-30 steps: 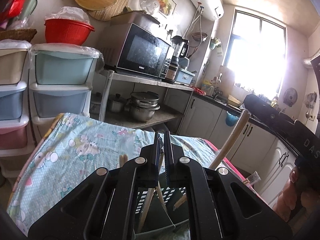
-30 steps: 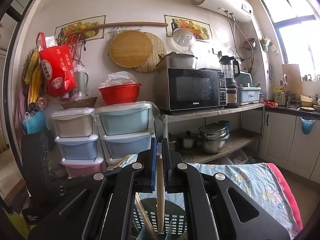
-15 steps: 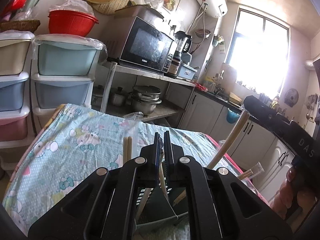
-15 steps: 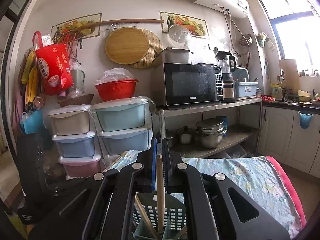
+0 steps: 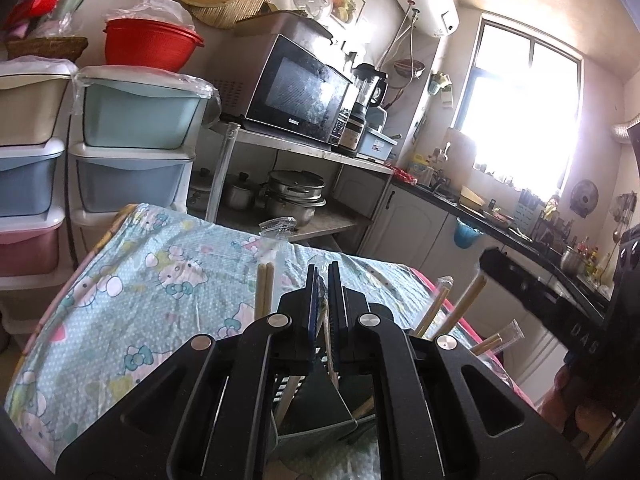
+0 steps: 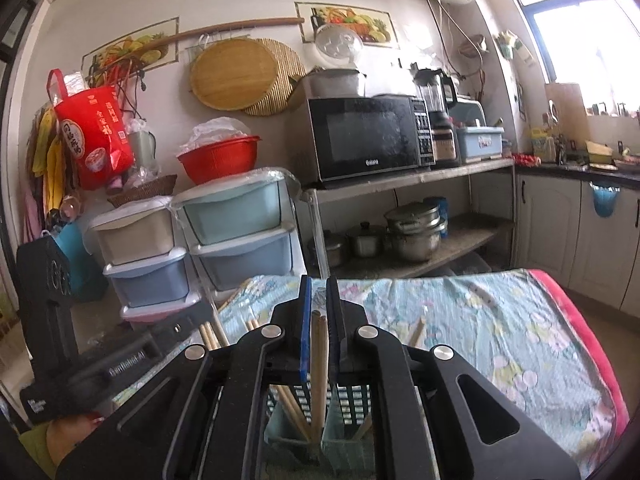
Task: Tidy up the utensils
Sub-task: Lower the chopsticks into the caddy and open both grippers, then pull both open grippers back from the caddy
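Note:
A dark mesh utensil holder [image 6: 352,396] with green compartments stands on the cartoon-print tablecloth [image 6: 480,332]. My right gripper [image 6: 318,284] hangs right over it. A pair of bare wooden chopsticks [image 6: 319,344] stands upright between its pads, lower ends down in the holder. The jaws are starting to open, though the pads still touch the sticks. My left gripper [image 5: 324,276] is shut, its tips at the holder's [image 5: 320,412] near wall. I cannot tell whether it pinches that wall. Several other chopsticks, some in clear wrappers [image 5: 264,284], lean inside.
Stacked pastel drawers [image 6: 236,236] and a shelf with a microwave [image 6: 368,136] and pots [image 6: 412,232] stand beyond the table's far edge. White cabinets and a counter [image 6: 580,184] run along the right. A hand [image 5: 580,396] holds the right gripper's handle.
The right gripper has sunk with the chopsticks, so they reach deeper into the holder. In the left wrist view the sticks' top end has dropped lower. The left gripper has stayed in place.

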